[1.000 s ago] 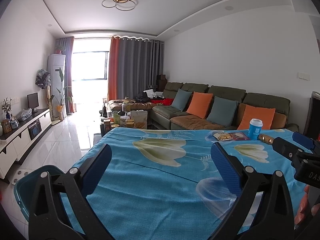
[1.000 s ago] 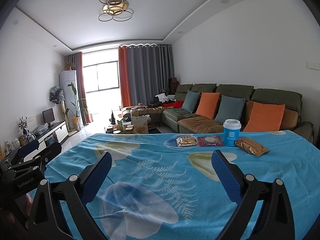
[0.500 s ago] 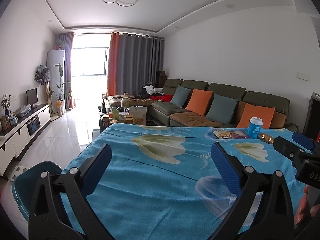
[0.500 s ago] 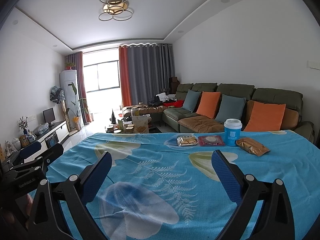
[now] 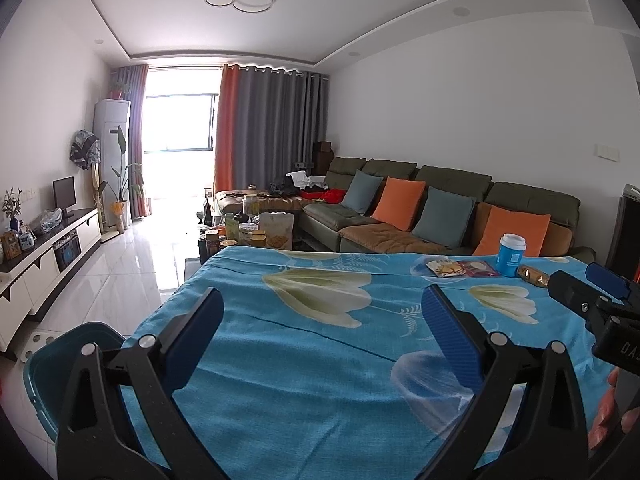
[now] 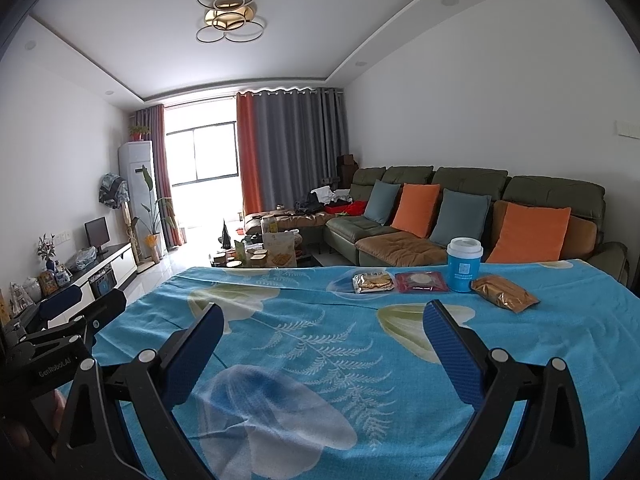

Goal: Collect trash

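Note:
On the far right part of the blue flowered tablecloth (image 6: 304, 340) lie a clear cracker packet (image 6: 372, 282), a red snack packet (image 6: 421, 282), a blue paper cup with a white lid (image 6: 464, 265) and a brown foil wrapper (image 6: 504, 299). The same cup (image 5: 511, 255) and packets (image 5: 446, 268) show small in the left wrist view. My right gripper (image 6: 322, 344) is open and empty, well short of them. My left gripper (image 5: 322, 328) is open and empty over the cloth's left part. A teal bin (image 5: 64, 368) stands below the table's left edge.
A green sofa (image 6: 472, 208) with orange and grey cushions runs behind the table. A cluttered low table (image 5: 248, 236) sits beyond the far edge, a white TV cabinet (image 5: 44, 256) along the left wall. The other gripper shows at each view's side.
The left wrist view has tipped slightly, showing more of the teal bin and a bit more tabletop. The right gripper has barely moved. Both stay open.

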Motion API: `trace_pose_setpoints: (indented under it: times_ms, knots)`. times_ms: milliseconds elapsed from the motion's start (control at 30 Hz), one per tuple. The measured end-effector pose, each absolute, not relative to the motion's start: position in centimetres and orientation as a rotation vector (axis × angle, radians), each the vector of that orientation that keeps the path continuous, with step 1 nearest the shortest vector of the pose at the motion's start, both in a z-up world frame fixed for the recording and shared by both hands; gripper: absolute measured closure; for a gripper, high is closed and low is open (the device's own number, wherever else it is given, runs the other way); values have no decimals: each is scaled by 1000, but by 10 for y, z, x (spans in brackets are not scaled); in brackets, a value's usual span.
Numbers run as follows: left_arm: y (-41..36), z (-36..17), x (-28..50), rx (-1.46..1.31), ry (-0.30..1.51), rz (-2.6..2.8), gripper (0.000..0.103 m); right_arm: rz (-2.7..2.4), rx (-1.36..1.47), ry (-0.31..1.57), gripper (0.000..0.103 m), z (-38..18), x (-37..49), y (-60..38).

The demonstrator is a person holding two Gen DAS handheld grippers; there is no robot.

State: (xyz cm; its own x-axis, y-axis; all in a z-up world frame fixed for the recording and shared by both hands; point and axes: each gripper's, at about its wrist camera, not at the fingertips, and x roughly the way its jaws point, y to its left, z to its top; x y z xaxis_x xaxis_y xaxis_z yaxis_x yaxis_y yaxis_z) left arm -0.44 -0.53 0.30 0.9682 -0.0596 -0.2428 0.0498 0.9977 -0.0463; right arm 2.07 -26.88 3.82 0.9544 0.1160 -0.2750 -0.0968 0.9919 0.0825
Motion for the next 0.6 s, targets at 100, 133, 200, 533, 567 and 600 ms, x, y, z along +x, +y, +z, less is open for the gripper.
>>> trace_pose_setpoints:
  times_ms: [100, 133, 200, 533, 567, 600]
  knots:
    - [-5, 3, -5, -39, 246, -59, 5, 107, 69, 283, 7, 38, 20, -270]
    - [-5, 3, -5, -37, 245, -57, 5, 108, 70, 282, 7, 38, 20, -270]
    - [-7, 3, -4, -36, 244, -58, 5, 109, 72, 282, 7, 37, 21, -270]
    - [-7, 4, -4, -35, 243, -57, 5, 108, 71, 281, 7, 37, 19, -270]
    - [-7, 3, -4, -35, 242, -57, 5, 110, 73, 282, 7, 37, 20, -271]
    - [-7, 3, -4, -35, 244, -58, 5, 109, 73, 282, 7, 37, 20, -271]
